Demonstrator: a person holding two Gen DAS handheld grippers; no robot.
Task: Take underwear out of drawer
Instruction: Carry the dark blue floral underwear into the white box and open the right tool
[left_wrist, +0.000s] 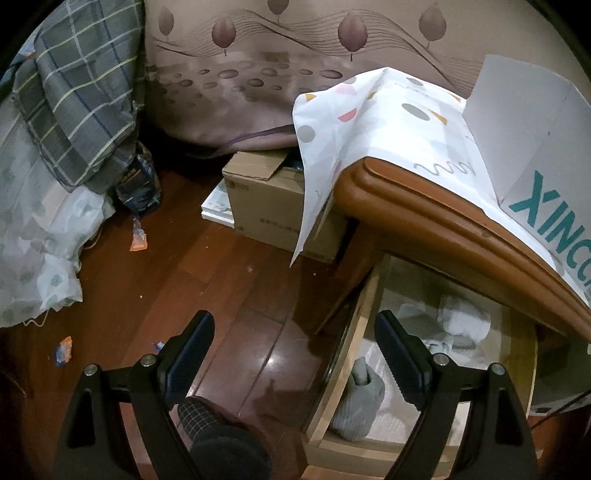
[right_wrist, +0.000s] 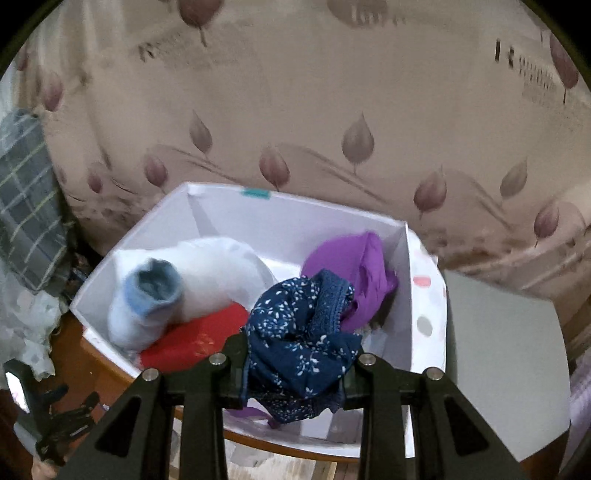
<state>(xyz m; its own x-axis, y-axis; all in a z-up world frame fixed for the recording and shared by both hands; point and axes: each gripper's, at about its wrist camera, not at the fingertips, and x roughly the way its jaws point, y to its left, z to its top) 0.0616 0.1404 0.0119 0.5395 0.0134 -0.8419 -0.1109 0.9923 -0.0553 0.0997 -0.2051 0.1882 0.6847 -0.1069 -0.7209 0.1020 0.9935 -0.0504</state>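
Observation:
My right gripper (right_wrist: 295, 356) is shut on a bunched navy underwear (right_wrist: 295, 332) with small white print, held above an open white box (right_wrist: 295, 201). The cloth hides the fingertips. In the box lie a purple garment (right_wrist: 364, 273), a white sock with a blue cuff (right_wrist: 166, 291) and a red item (right_wrist: 192, 343). My left gripper (left_wrist: 295, 325) is open and holds nothing; it hangs over the floor beside the open drawer (left_wrist: 364, 306). A grey sock (left_wrist: 360, 402) and a white rolled sock (left_wrist: 463, 319) lie in the drawer.
The brown nightstand top (left_wrist: 424, 210) carries a spotted cloth (left_wrist: 388, 122) and the white box (left_wrist: 535, 140). A cardboard box (left_wrist: 273, 199) stands on the wooden floor (left_wrist: 207, 273). Plaid bedding (left_wrist: 77, 96) hangs at the left. A person's foot in a plaid slipper (left_wrist: 207, 417) is below my left gripper.

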